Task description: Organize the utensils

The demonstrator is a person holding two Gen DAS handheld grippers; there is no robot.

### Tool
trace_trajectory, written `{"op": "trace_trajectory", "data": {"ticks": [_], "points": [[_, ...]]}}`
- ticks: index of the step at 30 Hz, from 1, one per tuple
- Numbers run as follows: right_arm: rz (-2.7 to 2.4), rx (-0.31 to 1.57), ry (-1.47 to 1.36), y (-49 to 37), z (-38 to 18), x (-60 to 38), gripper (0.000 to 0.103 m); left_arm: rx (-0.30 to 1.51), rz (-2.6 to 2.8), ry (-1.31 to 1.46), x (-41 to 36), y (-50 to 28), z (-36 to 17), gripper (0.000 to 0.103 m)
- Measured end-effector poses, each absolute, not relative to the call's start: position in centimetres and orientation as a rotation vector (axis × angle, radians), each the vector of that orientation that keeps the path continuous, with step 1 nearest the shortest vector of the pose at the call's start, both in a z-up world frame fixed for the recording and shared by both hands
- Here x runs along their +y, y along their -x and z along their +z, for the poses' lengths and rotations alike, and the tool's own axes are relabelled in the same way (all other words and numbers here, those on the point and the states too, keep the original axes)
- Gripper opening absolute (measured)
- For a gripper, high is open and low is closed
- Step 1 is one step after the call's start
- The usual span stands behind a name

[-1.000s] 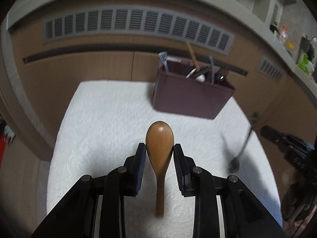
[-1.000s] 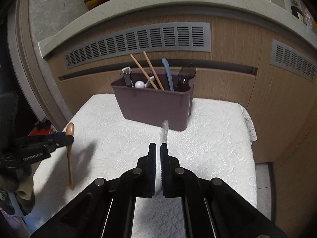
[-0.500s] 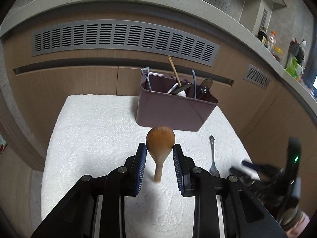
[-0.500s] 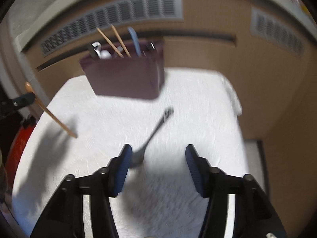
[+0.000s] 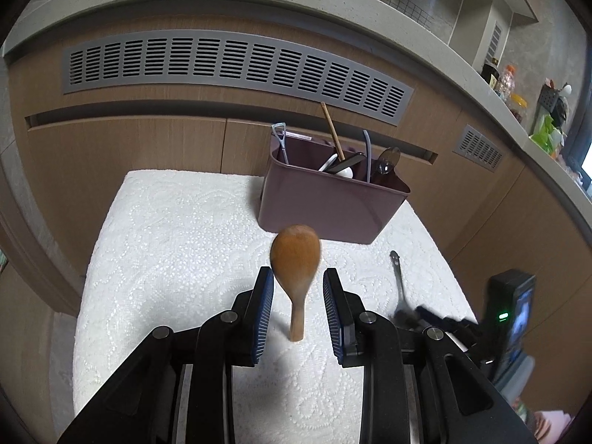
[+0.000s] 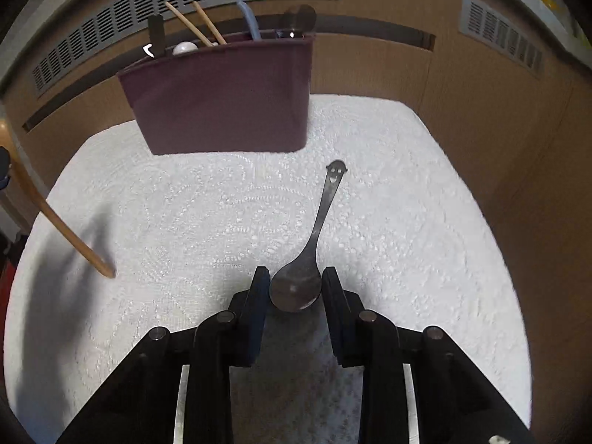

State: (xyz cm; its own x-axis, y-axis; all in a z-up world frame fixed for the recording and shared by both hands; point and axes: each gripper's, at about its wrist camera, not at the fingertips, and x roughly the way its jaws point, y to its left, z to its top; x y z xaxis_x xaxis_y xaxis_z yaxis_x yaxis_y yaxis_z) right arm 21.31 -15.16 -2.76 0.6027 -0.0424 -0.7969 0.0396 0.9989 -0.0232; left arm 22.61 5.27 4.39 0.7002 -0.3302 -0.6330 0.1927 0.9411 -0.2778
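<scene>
Caddy [image 6: 222,100] behind metal spoon [image 6: 310,251]; wooden spoon [image 5: 295,270] left, apart.

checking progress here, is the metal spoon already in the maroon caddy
No, the metal spoon lies flat on the white cloth in front of the caddy, its bowl between the right tool's open fingers.

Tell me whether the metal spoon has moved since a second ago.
Yes. The metal spoon, held upright then, now lies on the white cloth before the utensil bin.
</scene>
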Motion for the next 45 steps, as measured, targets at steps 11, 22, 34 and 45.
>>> {"op": "trace_trajectory", "data": {"ticks": [11,22,34,45], "points": [[0.065,0.734,0.08,-20.3,7.4,-17.2,0.009,0.786,-0.174,0.218,7.7,-23.2,4.3,0.029],[0.074,0.797,0.102,-21.7,4.7,-19.0,0.01,1.148,0.054,0.564,14.5,-28.7,-4.5,0.035],[0.014,0.913,0.213,-22.3,-0.6,-19.8,0.071,1.079,-0.031,0.159,4.7,-32.8,-4.6,0.044],[0.188,0.96,0.223,-28.1,-3.1,-15.1,0.096,1.05,-0.175,-0.083,3.8,-27.3,-4.4,0.047]]}}
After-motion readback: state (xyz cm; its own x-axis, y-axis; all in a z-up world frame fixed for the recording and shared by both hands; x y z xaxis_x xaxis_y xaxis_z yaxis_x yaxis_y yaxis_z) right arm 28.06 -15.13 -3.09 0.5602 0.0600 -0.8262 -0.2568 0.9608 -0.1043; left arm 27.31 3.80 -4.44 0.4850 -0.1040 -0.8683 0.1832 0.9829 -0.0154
